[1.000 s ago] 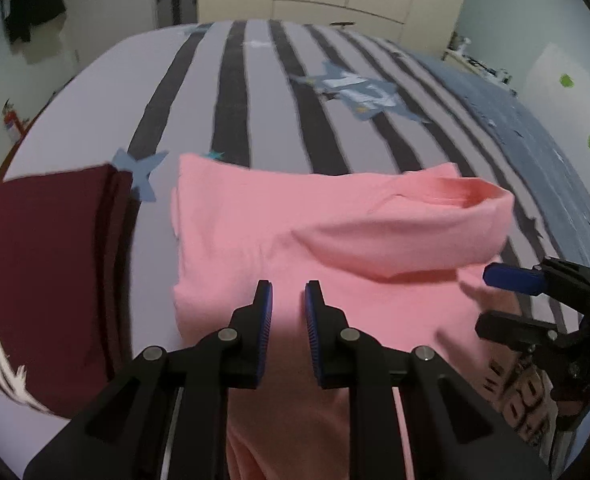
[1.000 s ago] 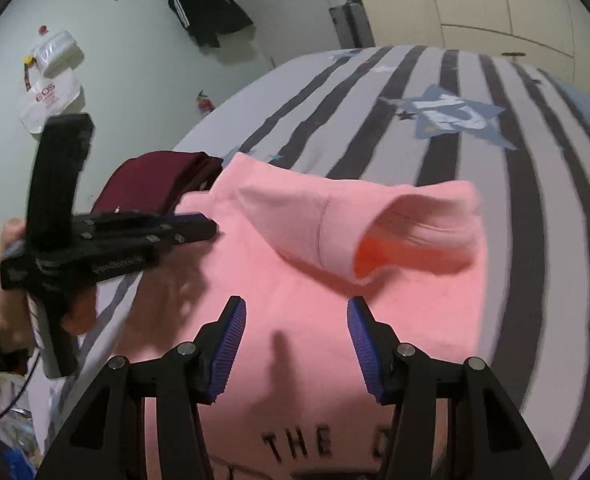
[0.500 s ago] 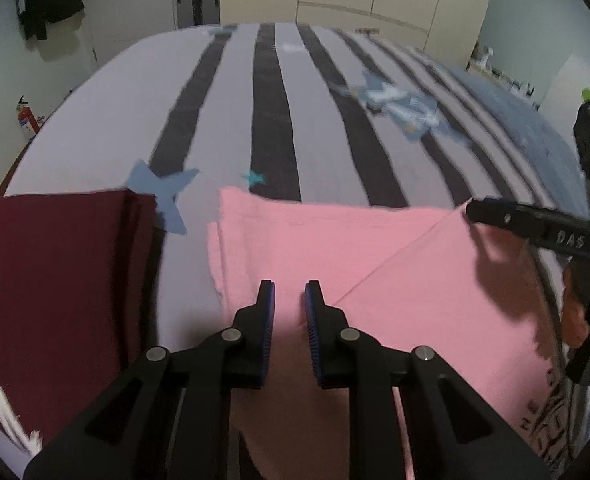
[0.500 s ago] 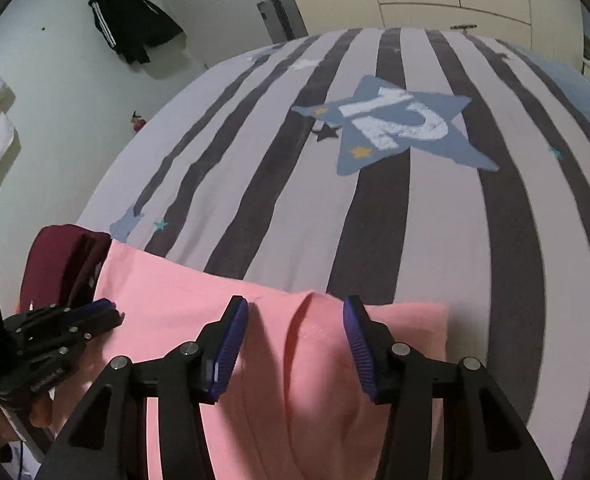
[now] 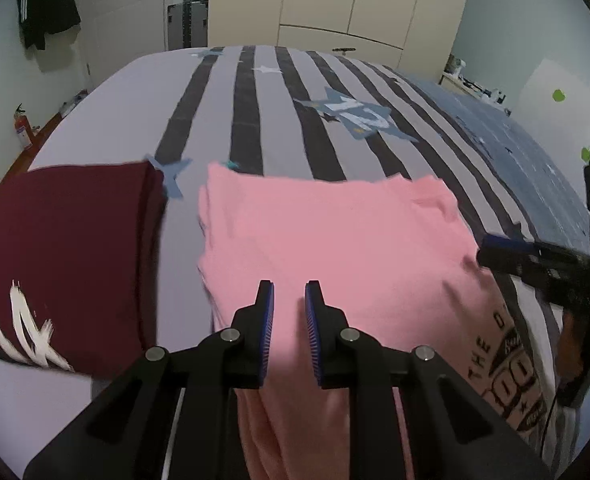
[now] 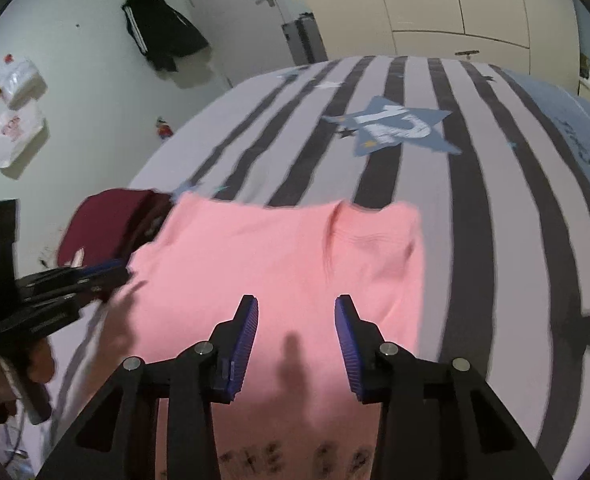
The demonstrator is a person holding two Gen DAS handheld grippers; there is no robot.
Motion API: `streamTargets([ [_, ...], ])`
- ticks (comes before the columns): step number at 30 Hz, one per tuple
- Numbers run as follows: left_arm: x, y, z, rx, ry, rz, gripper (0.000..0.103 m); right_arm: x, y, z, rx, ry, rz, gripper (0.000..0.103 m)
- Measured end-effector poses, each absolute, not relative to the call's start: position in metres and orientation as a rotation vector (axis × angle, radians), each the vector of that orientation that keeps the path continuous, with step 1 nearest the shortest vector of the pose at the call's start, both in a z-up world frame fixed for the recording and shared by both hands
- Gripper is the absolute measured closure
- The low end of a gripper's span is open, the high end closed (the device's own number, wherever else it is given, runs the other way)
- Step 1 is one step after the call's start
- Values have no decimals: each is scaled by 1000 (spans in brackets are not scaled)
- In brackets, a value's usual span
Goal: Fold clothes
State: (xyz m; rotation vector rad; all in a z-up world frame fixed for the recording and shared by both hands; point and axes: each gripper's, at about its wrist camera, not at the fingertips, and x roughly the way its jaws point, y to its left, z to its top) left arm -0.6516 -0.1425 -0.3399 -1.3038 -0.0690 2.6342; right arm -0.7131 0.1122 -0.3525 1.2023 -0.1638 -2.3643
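The blue fingers [image 5: 263, 332] of the left gripper [image 5: 289, 332] sit close together with only a thin gap, and pink cloth shows in that gap, though it is hard to tell if they pinch it. The right gripper [image 6: 296, 344] has its fingers spread wide, with nothing between them, above the pink T-shirt [image 6: 279, 264]. The pink T-shirt [image 5: 335, 248] lies folded on the striped bed cover [image 5: 247, 112], with dark letters near its close edge. Just beside it, on its left, lies a folded dark red shirt [image 5: 67, 248] with white marks. A big blue star [image 6: 395, 128] with the number 12 is printed farther up the bed. A black jacket [image 6: 163, 40] hangs on the wall.
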Motion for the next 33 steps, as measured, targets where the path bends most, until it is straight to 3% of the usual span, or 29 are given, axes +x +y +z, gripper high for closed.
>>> streamTargets([
  [5,-637,-144,-375,-1371,28,2628,88,-663,103,-376,1254,-195,-2333,67],
  [9,-628,-152,-369,-1370,-26,2629,88,-634,103,-403,1323,-217,-2332,67],
  [16,-572,-135,-327,-1301,-74,2565,88,-606,121,-389,1318,-266,-2367,69],
  [26,-502,-133,-378,-1480,-77,2525,88,-546,140,-397,1387,-250,-2321,69],
  [33,-502,-141,-350,-1476,-118,2582,89,-523,149,-400,1416,-243,-2295,70],
])
